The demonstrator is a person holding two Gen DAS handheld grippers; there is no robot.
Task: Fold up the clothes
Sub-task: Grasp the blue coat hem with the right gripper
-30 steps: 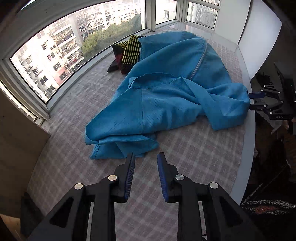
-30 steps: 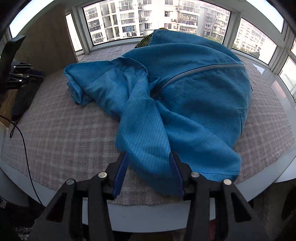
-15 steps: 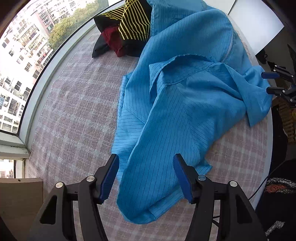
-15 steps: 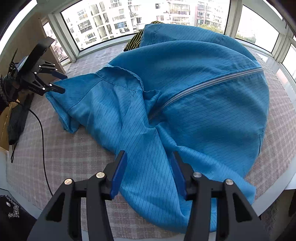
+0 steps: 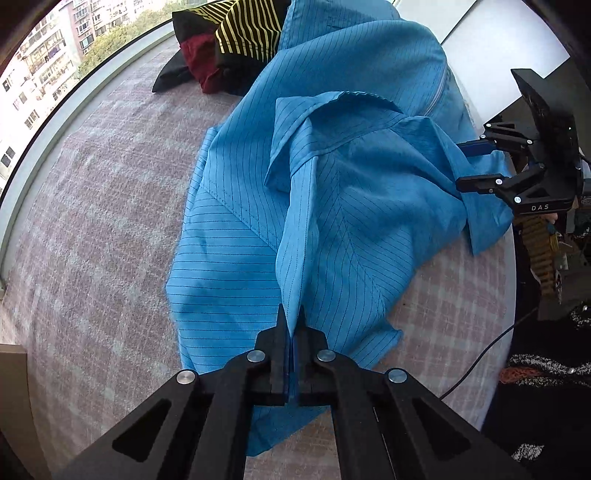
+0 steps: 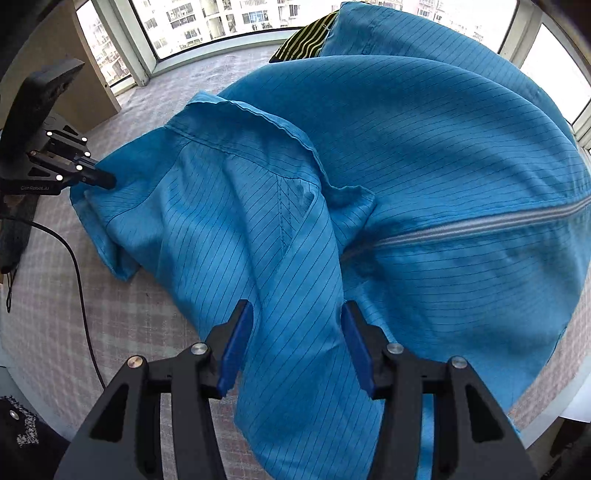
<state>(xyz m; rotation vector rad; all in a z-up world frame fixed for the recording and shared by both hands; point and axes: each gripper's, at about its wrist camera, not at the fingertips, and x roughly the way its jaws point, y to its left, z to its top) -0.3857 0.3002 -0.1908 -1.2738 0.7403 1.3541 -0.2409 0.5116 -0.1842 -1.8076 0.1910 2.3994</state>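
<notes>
our left gripper is clamped on a fold of the blue jacket sprawled over the checked mat; right gripper gapes astride a sleeve, so we'd pinch it before pulling taut

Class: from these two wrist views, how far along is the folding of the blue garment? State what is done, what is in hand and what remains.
Done: nothing is folded; the blue garment lies rumpled on the checked mat. In hand: the left claw is shut on a ridge of its fabric, while the right claw straddles another fold, open. Left: closing the right claw, spreading the garment flat, every fold, and the striped clothes behind.
</notes>
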